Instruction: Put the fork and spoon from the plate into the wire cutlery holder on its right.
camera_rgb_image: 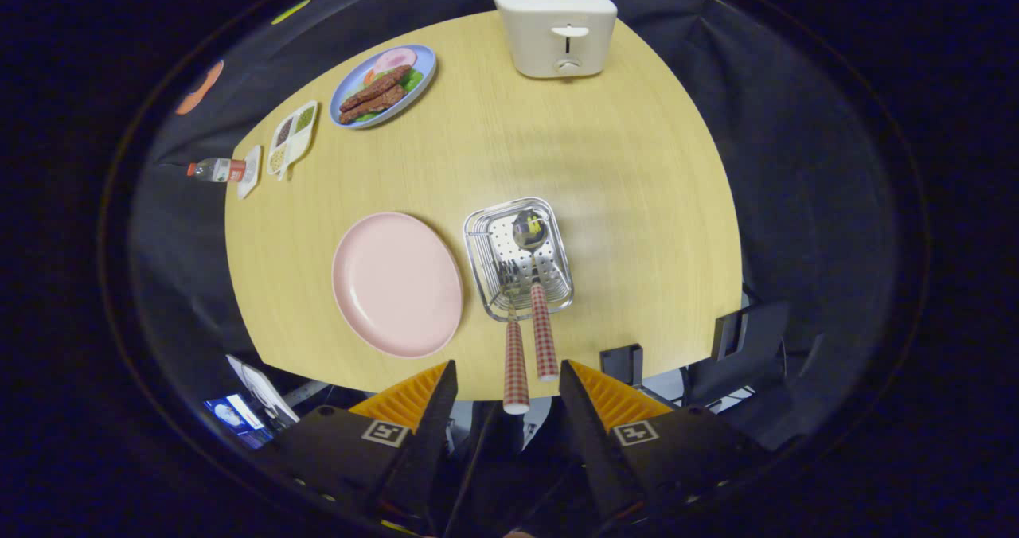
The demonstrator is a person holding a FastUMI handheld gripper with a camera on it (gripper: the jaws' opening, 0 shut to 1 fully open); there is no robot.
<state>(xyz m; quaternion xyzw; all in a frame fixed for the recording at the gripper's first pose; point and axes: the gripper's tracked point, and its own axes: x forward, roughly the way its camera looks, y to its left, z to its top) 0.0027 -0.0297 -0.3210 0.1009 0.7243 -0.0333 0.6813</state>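
Standing in wire cutlery holder (pixel 519 258) ahead of open, empty tongs (pixel 508 380): fork (pixel 515 347), spoon (pixel 538 299); plate (pixel 396 283) bare.

A staged kitchen table inside a recording booth. Black cloth (pixel 780 148) walls in a wooden table (pixel 573 164) laid as for breakfast: a toaster (pixel 555 33) with 2 slices, a plate of food (pixel 384 86), condiment dishes (pixel 291 136), a bottle (pixel 215 170). The gripper (pixel 508 379), fingers apart, carries printed marker tags (pixel 637 432).
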